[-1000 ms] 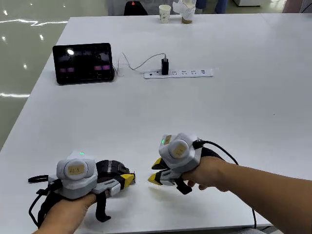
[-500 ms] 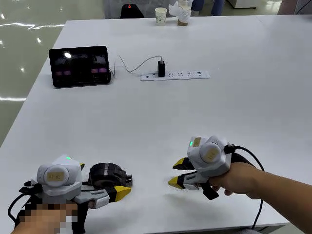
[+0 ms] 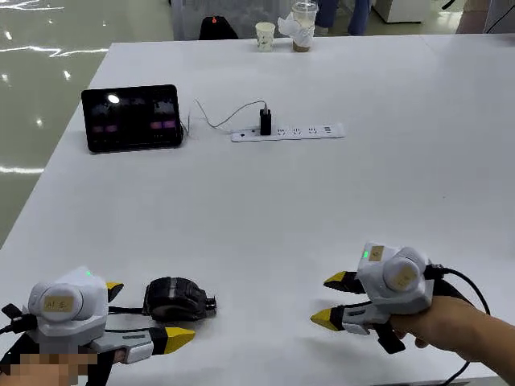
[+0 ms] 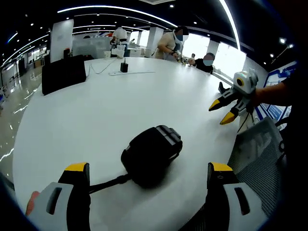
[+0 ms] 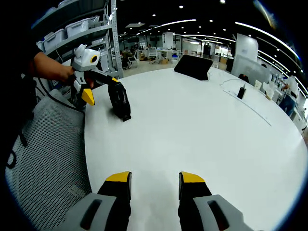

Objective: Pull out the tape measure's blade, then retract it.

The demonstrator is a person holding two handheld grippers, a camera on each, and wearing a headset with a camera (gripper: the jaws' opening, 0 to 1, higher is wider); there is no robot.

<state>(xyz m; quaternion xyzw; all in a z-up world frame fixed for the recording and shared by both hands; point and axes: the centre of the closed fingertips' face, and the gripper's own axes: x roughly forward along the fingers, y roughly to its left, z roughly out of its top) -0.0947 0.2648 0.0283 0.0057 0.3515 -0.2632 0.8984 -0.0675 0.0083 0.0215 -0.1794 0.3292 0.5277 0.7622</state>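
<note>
While well apart by table edge [image 5: 94, 159], left claw [image 3: 146, 310] and right claw [image 3: 331, 300] released

Tape measure [image 3: 175, 298] — matt black, rubbery-looking casing; table [image 3: 322, 201] — smooth white, faintly glossy.

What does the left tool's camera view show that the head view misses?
The left gripper view adds people in the background and a mesh chair. The head view adds the lit screen of the tablet. Both show the black tape measure lying between the open jaws of the left tool, and the right tool, open, apart.
</note>
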